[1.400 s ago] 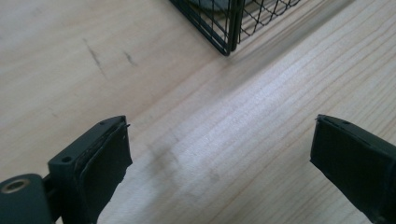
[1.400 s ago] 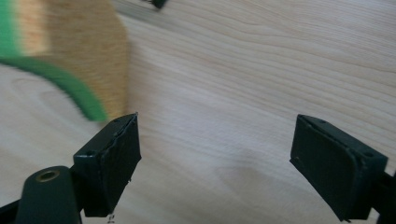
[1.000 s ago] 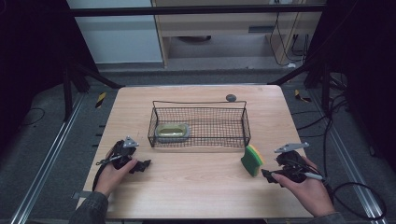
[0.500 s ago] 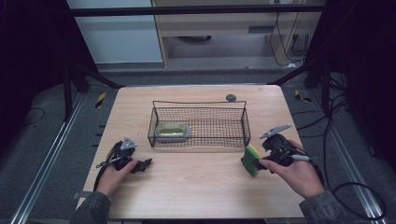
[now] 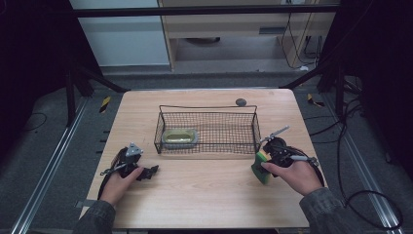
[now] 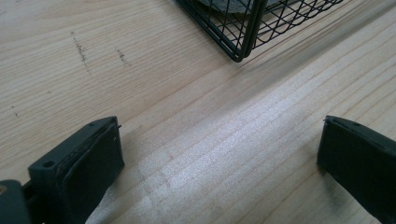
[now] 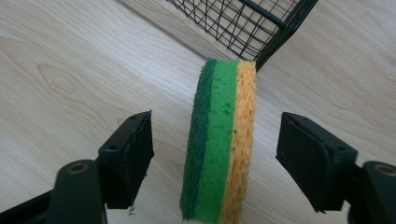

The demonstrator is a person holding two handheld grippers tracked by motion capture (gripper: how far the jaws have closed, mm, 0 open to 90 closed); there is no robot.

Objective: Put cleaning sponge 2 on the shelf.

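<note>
The sponge point(image 7: 219, 144) has three layers, dark green scouring pad, bright green, orange foam; it stands on edge between the spread jaws of the right gripper point(image 7: 215, 154), touching neither. Its long axis runs away from the gripper toward the wire basket point(image 7: 243, 23); the left gripper point(image 6: 219, 154) is spread over bare table.

Even overhead light brightens the table point(image 5: 204, 195) against dark surroundings; close views are sharp, with soft shadows.
</note>
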